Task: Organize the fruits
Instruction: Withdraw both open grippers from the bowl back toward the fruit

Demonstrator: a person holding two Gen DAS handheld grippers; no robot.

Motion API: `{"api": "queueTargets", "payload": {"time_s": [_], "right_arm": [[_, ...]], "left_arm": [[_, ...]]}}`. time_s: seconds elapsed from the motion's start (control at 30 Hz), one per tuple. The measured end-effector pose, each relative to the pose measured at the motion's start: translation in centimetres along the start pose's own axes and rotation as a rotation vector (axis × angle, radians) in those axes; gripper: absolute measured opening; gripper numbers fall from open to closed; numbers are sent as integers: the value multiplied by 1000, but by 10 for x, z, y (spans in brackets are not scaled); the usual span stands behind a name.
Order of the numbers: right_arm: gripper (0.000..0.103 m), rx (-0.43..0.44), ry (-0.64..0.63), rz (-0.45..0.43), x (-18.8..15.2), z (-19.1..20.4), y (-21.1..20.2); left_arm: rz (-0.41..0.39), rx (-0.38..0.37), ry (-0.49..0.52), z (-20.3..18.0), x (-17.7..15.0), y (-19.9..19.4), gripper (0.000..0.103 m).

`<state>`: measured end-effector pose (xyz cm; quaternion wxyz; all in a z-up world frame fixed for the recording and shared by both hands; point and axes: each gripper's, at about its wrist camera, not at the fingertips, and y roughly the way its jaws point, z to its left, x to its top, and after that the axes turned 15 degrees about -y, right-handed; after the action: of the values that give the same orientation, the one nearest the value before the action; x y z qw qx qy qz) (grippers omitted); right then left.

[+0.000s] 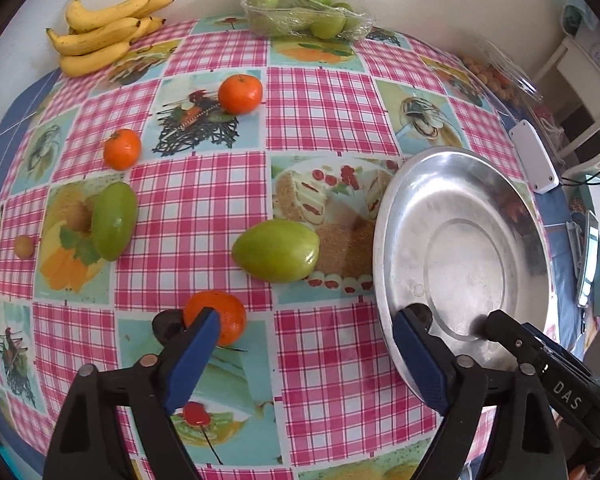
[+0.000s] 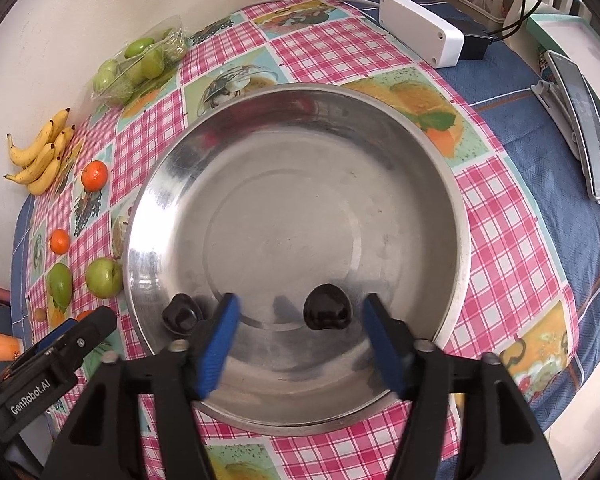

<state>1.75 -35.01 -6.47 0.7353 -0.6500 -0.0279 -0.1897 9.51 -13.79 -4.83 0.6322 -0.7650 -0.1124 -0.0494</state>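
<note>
Sideways, green mango (image 1: pixel 276 250) points toward metal plate (image 1: pixel 396 216).

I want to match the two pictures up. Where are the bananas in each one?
Left wrist view: the bananas lie at the top left, at the table's far edge by the wall.
Right wrist view: the bananas are small at the far left edge, about mid-height, beside the wall.
Shared landmark: the metal plate, right in the left wrist view, centre in the right wrist view.
</note>
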Motion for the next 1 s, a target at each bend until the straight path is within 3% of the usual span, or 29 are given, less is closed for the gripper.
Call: {"api": "queueTargets", "payload": {"time_s": [0.07, 0.4, 0.53, 1.0], "right_arm": [[81, -2, -8, -9, 1, 1, 0], [83, -6, -17, -7, 1, 2, 2], [98, -1, -20, -18, 2, 2, 2], [100, 26, -91, -62, 4, 10, -2]], "left_arm": [[-14, 34, 1, 1, 0, 1, 103], [-15, 50, -4, 4, 1, 2, 103], [-17, 29, -13, 5, 1, 1, 103], [-118, 5, 32, 2, 1, -11, 103]]}}
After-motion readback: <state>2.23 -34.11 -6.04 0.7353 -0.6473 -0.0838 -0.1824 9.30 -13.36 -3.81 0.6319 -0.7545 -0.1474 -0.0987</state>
